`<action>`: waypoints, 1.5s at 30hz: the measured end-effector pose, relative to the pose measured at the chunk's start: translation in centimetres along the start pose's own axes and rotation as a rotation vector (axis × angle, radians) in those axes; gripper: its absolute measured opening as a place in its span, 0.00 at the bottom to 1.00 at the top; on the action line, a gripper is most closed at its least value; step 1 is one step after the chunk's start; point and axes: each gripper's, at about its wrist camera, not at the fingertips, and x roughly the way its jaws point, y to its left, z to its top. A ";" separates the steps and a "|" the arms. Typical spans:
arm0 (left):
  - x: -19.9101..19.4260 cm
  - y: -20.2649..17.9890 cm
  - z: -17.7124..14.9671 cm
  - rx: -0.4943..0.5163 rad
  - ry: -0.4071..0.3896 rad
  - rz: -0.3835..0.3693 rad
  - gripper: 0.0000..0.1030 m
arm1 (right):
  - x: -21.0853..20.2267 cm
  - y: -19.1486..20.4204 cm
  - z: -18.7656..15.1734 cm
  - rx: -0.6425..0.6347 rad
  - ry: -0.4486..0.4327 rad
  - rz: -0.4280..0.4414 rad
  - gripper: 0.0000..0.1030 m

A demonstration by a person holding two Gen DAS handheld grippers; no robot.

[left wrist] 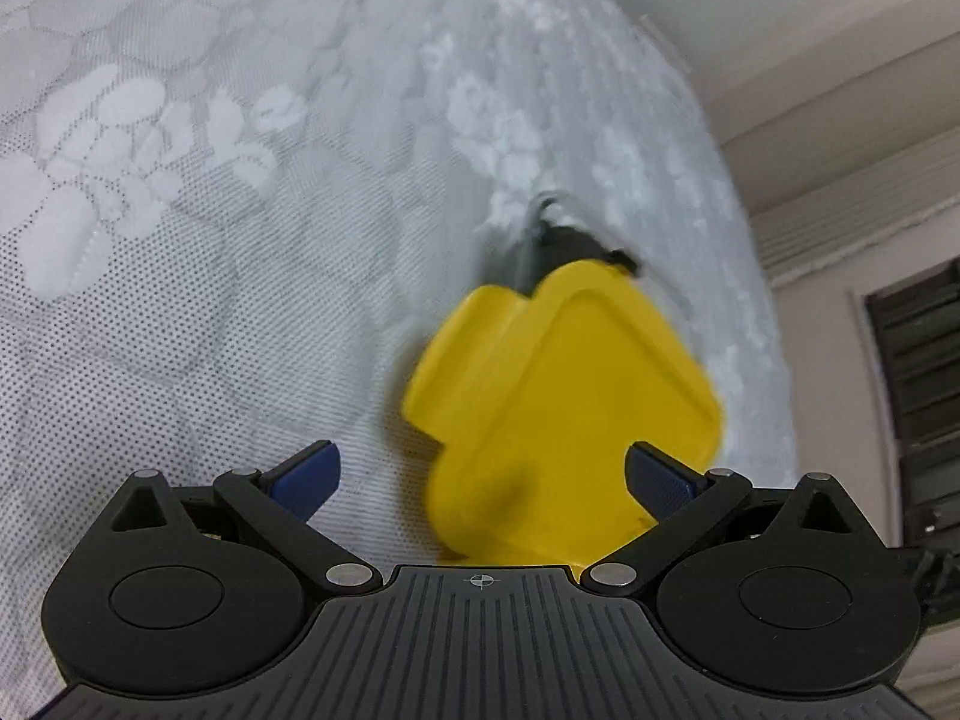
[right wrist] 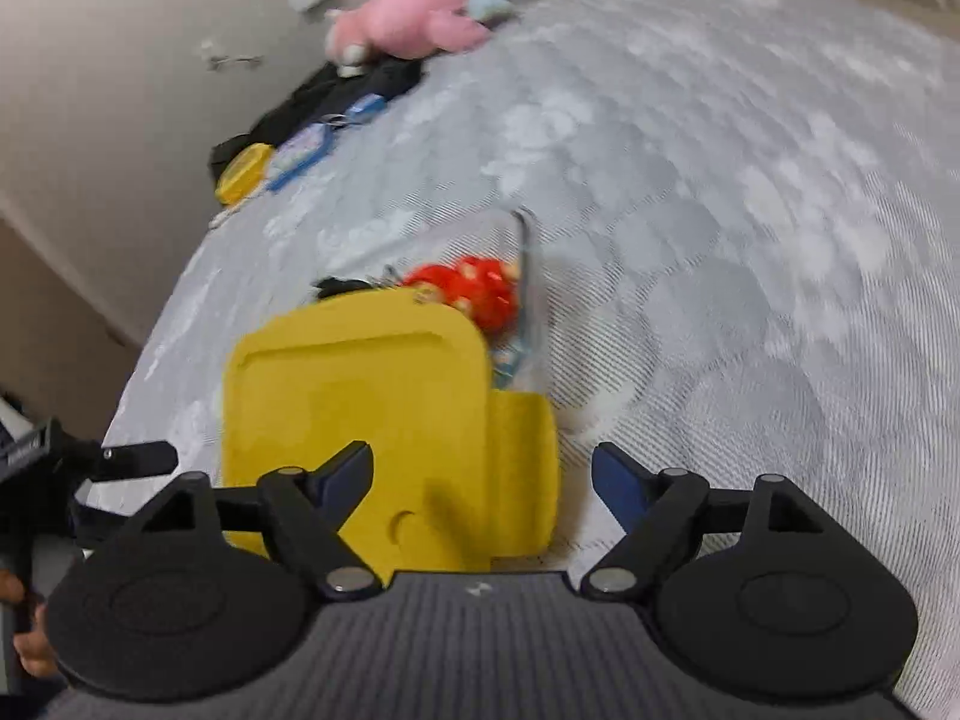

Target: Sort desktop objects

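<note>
A yellow square lid [left wrist: 558, 396] lies tilted on the grey-white patterned cloth [left wrist: 180, 300], with a dark small item [left wrist: 576, 243] at its far corner. My left gripper [left wrist: 482, 456] stands open just over the lid's near end, and its right blue pad [left wrist: 660, 486] is by the lid's edge. In the right wrist view the same yellow lid [right wrist: 360, 396] overlaps a yellow box part [right wrist: 522, 468]. Behind it lie a red toy [right wrist: 480, 288] and a clear plastic edge [right wrist: 528, 276]. My right gripper [right wrist: 482, 453] is open above the yellow pieces, gripping nothing.
At the cloth's far left edge lie a pink plush [right wrist: 414, 12], black fabric [right wrist: 336, 96], a small yellow item [right wrist: 243, 174] and a blue-rimmed pouch [right wrist: 300, 153]. A hand [right wrist: 30, 654] and black hardware [right wrist: 36, 462] show at the left border. Dark furniture [left wrist: 918, 372] stands beyond the cloth's right edge.
</note>
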 end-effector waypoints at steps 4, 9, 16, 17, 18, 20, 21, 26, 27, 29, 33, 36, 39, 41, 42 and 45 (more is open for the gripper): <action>1.9 -0.2 0.3 -0.001 0.043 -0.034 0.97 | 1.5 -1.0 0.3 0.027 0.031 -0.008 0.79; 3.1 -1.7 1.1 0.046 -0.002 -0.026 0.69 | 3.0 -0.7 0.7 0.047 0.048 0.039 0.60; -0.8 -4.6 -0.3 0.166 -0.153 -0.094 0.69 | -1.2 0.6 0.6 0.008 -0.142 0.044 0.51; -1.2 -5.2 -0.2 0.180 -0.186 -0.097 0.69 | -1.7 1.0 0.9 -0.014 -0.183 0.042 0.51; -1.3 -5.6 -0.1 0.190 -0.214 -0.085 0.69 | -2.0 1.4 1.3 -0.033 -0.217 0.040 0.51; -1.0 -6.2 0.3 0.184 -0.282 -0.070 0.69 | -1.7 2.2 2.5 -0.047 -0.275 0.033 0.51; -0.8 -6.4 0.6 0.176 -0.307 -0.066 0.70 | -1.5 2.6 3.0 -0.053 -0.302 0.027 0.51; 0.8 -6.6 1.3 0.188 -0.331 -0.084 0.74 | -0.1 3.2 5.5 -0.126 -0.382 0.001 0.51; 1.5 -6.6 1.3 0.204 -0.300 -0.068 0.74 | 0.6 3.0 5.8 -0.136 -0.373 -0.011 0.51; 2.9 -6.3 1.3 0.220 -0.230 -0.029 0.76 | 2.3 2.1 5.8 -0.124 -0.325 -0.049 0.52; 3.0 -5.3 2.1 0.195 -0.211 -0.019 0.83 | 4.1 0.5 5.1 -0.106 -0.245 -0.129 0.49; 2.0 -4.0 3.1 0.128 -0.283 -0.044 0.90 | 3.6 0.3 5.3 -0.082 -0.290 -0.149 0.51; 1.7 -2.5 4.0 0.051 -0.329 -0.039 0.90 | 3.9 0.2 5.5 -0.050 -0.266 -0.161 0.53; 2.2 -1.6 4.6 -0.001 -0.310 -0.056 0.90 | 3.7 0.0 5.2 -0.001 -0.255 -0.152 0.59; 2.5 -1.5 4.8 -0.004 -0.302 -0.056 0.90 | 3.4 -0.1 5.1 0.026 -0.247 -0.142 0.61; 3.2 -2.0 5.1 0.026 -0.272 -0.053 0.90 | 2.3 -0.5 4.2 0.133 -0.240 -0.099 0.66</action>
